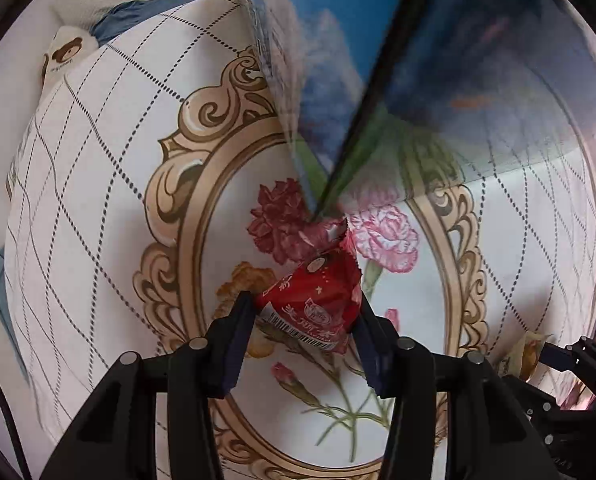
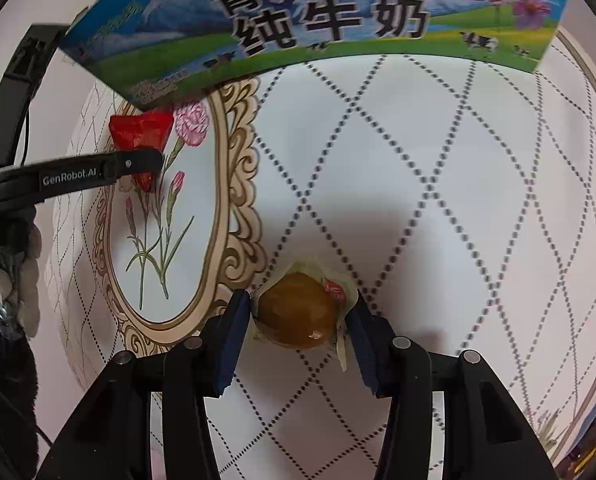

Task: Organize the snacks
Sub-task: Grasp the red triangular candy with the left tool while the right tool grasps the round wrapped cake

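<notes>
My left gripper [image 1: 304, 312] is shut on a red snack packet [image 1: 318, 300] and holds it above the tablecloth, close to the corner of a blue milk carton box [image 1: 378, 60]. The packet [image 2: 142, 136] and the left gripper's finger [image 2: 138, 162] also show in the right wrist view, just below the box [image 2: 298, 20]. My right gripper [image 2: 298, 316] is shut on a clear-wrapped brown bun [image 2: 296, 312], held over the tablecloth. The right gripper [image 1: 566, 356] shows at the right edge of the left wrist view with the bun's wrapper [image 1: 526, 352].
A white tablecloth [image 2: 418, 200] with dotted diamond lines and a gold oval flower frame [image 1: 178, 240] covers the table. A cloth with a bear print [image 1: 64, 54] lies at the far left. A gloved hand [image 2: 14, 280] holds the left gripper.
</notes>
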A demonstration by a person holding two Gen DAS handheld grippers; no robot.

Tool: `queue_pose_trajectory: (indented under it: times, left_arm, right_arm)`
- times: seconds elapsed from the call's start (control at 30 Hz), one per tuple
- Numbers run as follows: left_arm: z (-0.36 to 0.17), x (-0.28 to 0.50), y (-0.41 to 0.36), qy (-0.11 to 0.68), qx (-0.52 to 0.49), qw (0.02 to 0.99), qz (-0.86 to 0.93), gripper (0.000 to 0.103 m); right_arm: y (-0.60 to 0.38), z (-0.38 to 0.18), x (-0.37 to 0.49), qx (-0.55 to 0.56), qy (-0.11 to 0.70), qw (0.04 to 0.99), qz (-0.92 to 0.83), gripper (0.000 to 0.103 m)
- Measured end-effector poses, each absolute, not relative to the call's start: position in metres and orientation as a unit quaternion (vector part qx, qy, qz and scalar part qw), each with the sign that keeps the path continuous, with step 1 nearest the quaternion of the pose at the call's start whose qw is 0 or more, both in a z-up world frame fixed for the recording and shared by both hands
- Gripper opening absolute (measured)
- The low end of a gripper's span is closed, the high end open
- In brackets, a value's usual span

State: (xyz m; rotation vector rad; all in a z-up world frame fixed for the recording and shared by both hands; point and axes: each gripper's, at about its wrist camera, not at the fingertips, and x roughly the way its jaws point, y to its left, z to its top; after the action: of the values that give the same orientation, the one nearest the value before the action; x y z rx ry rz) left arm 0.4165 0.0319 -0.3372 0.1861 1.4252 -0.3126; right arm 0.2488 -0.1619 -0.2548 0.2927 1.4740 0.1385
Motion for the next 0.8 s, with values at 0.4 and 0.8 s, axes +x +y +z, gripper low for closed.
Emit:
queue_pose_trajectory:
  times: [0.4, 0.8]
  left_arm:
    - [-0.344, 0.309, 0.048, 0.699, -0.111, 0.696, -0.119, 0.045]
    - [-0.371, 0.275, -0.002, 0.71, -0.037, 0.698, -0.091, 0.051]
  right_arm:
    - [-0.234, -0.232, 0.221, 0.126, 0.684, 0.717, 0.055, 0.052]
    - [-0.241, -0.261, 0.2, 0.126, 0.706, 0.695, 0.055, 0.052]
